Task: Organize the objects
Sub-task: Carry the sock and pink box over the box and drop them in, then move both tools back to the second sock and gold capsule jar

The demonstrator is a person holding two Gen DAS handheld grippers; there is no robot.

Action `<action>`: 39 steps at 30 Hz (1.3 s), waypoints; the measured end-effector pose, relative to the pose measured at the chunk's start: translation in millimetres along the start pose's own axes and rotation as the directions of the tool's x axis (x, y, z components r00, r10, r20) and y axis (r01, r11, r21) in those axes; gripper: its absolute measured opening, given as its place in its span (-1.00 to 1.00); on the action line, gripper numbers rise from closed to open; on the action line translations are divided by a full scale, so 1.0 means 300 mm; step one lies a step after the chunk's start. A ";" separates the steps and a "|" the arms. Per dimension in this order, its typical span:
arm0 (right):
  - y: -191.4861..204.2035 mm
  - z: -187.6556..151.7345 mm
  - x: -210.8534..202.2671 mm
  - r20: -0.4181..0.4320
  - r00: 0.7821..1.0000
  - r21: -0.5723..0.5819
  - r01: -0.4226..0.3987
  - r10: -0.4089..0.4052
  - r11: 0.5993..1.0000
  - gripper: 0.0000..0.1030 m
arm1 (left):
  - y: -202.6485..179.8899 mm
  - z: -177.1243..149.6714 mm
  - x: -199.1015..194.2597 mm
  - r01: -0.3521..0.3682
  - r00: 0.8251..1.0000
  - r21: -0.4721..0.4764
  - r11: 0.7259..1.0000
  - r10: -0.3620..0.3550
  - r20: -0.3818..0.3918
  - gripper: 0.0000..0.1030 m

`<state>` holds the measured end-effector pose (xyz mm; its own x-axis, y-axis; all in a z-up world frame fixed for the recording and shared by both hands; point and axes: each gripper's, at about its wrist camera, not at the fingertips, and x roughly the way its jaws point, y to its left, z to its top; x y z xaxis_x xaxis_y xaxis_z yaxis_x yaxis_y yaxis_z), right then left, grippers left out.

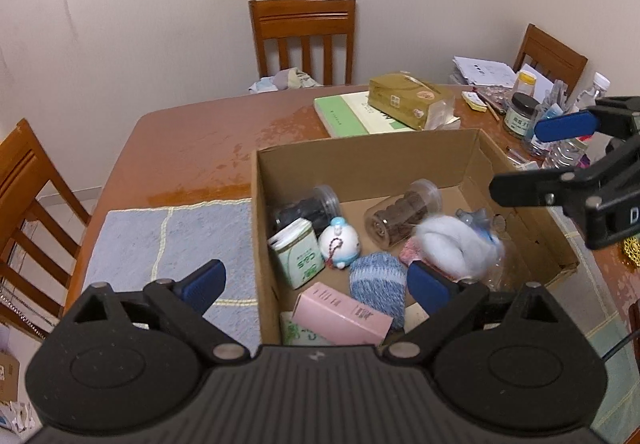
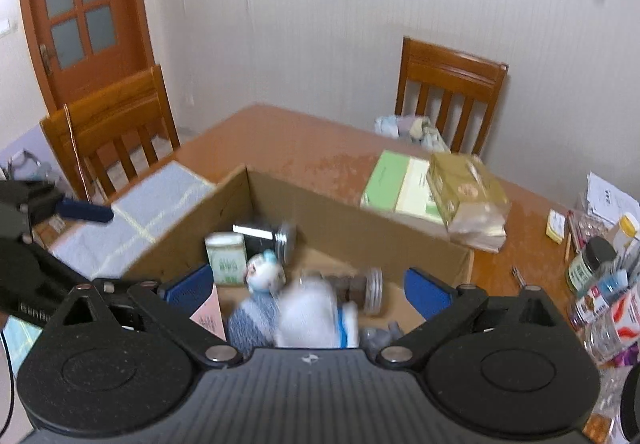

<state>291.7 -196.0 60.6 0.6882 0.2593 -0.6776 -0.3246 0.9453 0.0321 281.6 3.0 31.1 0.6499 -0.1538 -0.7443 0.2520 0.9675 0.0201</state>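
Right wrist view: I'm holding the right gripper (image 2: pixel 308 290) with jaws apart over the brown cardboard box (image 2: pixel 348 215); the blurred white-and-blue soft bundle (image 2: pixel 312 314), probably cloth, is lying lower centre, light and squashy, best pinched mid-body. Left gripper (image 1: pixel 316 284) is also gaping, empty.

Motion blur smears the white sock (image 2: pixel 316 314) beyond clear outline.

Soft, even indoor light, source unseen; shadows faint. Fisheye bends walls, dark corners at 1 and 11 o'clock. Right wrist view smeared: white bundle (image 2: pixel 316 314) blurred, possibly motion. Left view sharper.
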 end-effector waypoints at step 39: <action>0.138 -0.598 0.146 -0.267 0.956 0.003 0.126 -0.121 0.992 1.00 | -0.148 -0.406 -0.006 -0.009 0.995 -0.072 0.997 0.002 -0.102 0.91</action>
<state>192.0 -180.9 -99.5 0.5235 0.0808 -0.8482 -0.2334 0.9710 -0.0515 181.9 -15.3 -49.9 0.5737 -0.1309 -0.8085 0.1940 0.9808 -0.0211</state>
